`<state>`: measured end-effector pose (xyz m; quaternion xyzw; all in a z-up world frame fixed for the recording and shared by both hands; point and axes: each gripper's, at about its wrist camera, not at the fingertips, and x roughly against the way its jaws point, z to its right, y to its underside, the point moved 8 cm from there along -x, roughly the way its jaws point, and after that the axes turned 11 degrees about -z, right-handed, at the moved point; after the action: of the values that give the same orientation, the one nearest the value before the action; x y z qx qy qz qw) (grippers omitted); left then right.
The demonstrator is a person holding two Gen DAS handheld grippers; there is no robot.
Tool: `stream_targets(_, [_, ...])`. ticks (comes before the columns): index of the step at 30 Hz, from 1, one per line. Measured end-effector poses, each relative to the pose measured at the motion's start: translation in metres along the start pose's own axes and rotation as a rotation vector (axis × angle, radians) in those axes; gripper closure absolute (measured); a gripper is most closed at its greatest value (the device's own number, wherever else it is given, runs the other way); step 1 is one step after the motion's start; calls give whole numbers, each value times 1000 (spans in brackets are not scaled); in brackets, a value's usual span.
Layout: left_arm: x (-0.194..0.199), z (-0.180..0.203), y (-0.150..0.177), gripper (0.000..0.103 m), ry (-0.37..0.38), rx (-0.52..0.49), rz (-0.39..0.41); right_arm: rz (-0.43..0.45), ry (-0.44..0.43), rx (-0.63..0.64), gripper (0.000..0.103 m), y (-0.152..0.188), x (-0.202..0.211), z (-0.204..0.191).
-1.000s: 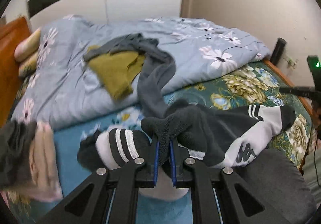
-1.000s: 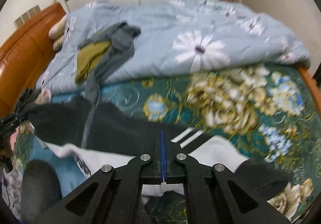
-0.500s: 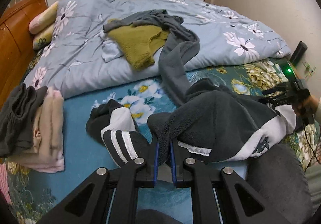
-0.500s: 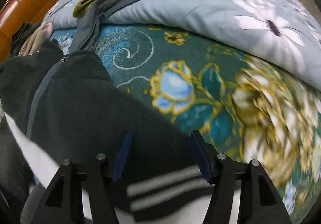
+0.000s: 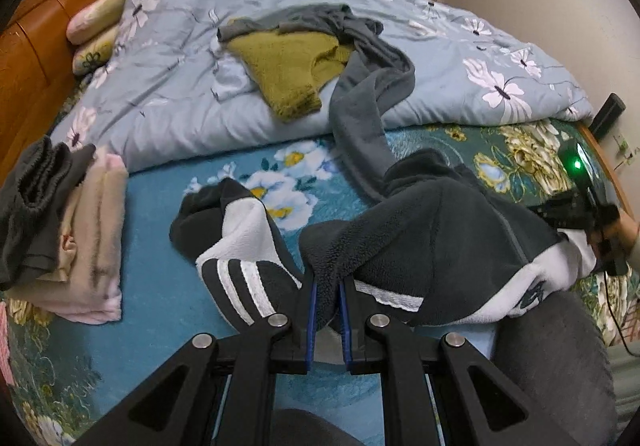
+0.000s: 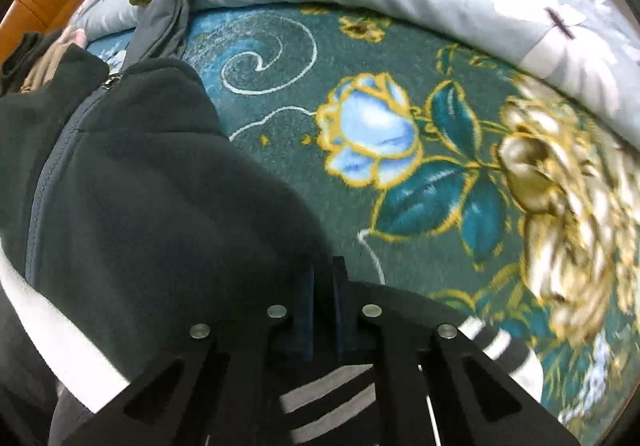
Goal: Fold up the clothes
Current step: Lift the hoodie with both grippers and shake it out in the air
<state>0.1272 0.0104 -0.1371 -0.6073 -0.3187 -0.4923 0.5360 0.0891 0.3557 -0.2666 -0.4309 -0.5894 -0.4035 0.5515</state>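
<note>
Bed with floral blanket (image 5: 160, 214): dark fleece jacket (image 5: 440, 230) spread across it, left gripper (image 5: 326, 310) clamped on one hem corner, right gripper (image 6: 324, 310) clamped on its striped end, apparently stretching it flat for folding.

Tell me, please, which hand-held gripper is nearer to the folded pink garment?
Left. The left hand-held gripper grips the jacket just right of the pink garment; the right hand-held gripper sits at the jacket's far end.

Jacket (image 5: 440, 230) on blanket (image 5: 152, 206); quilt (image 5: 180, 86) behind
</note>
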Motion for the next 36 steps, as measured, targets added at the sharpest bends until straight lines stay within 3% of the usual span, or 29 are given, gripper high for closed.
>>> stream_targets(3, [25, 5, -9, 93, -1, -9, 88, 101, 51, -72, 97, 1, 38, 9])
stream_targets(6, [60, 15, -26, 93, -9, -44, 202, 257, 83, -186, 98, -6, 102, 32])
stream_targets(11, [129, 33, -63, 93, -5, -81, 410, 530, 172, -300, 99, -3, 227, 55])
stream_targets(15, [200, 40, -86, 93, 12, -97, 581, 754, 220, -342, 99, 21, 331, 51])
stream_targets(22, [302, 46, -62, 93, 16, -151, 775, 988, 271, -310, 99, 69, 438, 16])
stream_targets(27, [353, 52, -42, 93, 13, -218, 841, 1069, 275, -266, 99, 100, 477, -8])
stream_targets(30, [363, 50, -52, 93, 49, -218, 836, 1083, 278, -251, 99, 100, 491, -7])
stream_targets(33, [342, 48, -76, 93, 52, -217, 779, 1051, 263, -263, 99, 79, 485, 7])
stream_targets(36, [281, 49, -105, 93, 35, -202, 649, 908, 246, -277, 99, 30, 435, 36])
